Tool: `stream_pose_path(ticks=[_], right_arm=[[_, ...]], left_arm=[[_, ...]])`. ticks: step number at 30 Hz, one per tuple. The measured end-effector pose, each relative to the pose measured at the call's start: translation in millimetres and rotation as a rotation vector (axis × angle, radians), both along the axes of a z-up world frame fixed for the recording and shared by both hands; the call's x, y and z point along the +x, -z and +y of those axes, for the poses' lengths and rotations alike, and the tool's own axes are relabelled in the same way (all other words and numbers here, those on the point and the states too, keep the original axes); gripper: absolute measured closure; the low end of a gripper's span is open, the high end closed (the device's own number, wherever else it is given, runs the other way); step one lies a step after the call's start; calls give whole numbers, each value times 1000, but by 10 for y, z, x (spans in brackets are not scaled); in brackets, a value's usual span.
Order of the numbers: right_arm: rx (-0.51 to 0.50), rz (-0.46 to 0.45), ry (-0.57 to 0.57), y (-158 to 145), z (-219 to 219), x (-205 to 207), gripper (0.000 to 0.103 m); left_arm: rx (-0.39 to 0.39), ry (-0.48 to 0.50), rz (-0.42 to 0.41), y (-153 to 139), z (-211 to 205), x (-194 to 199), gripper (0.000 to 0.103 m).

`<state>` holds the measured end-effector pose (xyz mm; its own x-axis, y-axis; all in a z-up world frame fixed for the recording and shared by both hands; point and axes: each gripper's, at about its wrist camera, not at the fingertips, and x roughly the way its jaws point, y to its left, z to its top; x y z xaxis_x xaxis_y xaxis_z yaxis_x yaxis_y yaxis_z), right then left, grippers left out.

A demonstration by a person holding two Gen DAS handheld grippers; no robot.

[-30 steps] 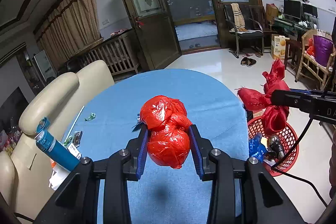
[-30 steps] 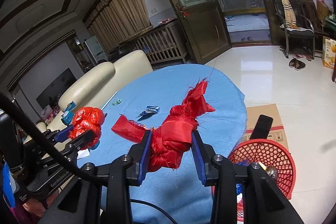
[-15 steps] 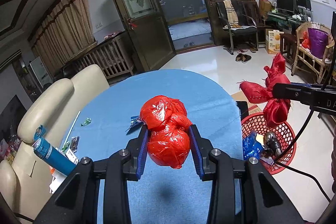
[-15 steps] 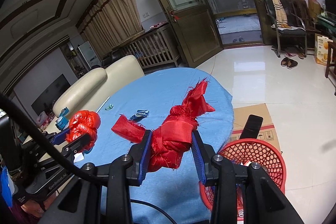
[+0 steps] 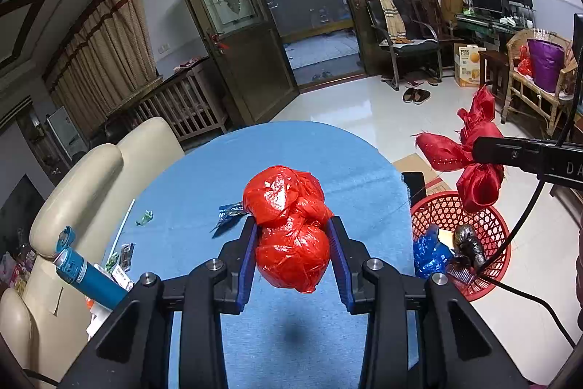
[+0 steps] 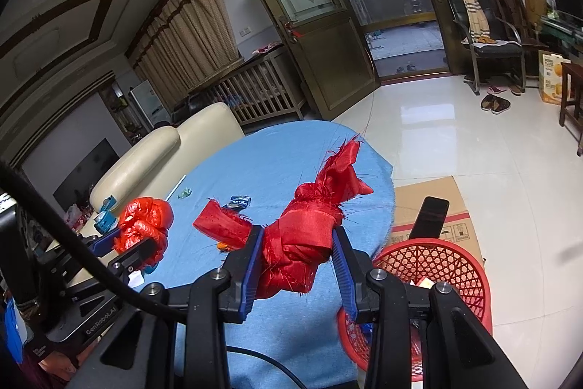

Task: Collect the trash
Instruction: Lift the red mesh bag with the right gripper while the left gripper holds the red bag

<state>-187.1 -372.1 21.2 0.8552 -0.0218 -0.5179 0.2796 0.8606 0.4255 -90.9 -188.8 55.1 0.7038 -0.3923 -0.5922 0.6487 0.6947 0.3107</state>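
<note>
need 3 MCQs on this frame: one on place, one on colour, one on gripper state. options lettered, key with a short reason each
1. Where is the red mesh basket?
A. on the blue tablecloth
B. on the floor beside the table
C. on the cream sofa

2. What colour is the crumpled plastic bag in the left gripper?
A. red
B. black
C. green

3. What state is the right gripper in?
A. open, holding nothing
B. shut on a blue canister
C. shut on a knotted red cloth bundle

Key: 1 B, the basket stands on the tiled floor at the edge of the blue tablecloth. 2 A, the plastic between the pads is shiny red. 3 C, both blue pads press the sides of the frayed cloth knot.
</note>
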Motion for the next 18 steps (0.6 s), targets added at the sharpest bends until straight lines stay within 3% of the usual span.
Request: stream_pose_path(ticks=[18], right_arm=[[28,4,37,-5,-118,-146,63]], left_arm=[[29,35,4,18,-107,13,64]])
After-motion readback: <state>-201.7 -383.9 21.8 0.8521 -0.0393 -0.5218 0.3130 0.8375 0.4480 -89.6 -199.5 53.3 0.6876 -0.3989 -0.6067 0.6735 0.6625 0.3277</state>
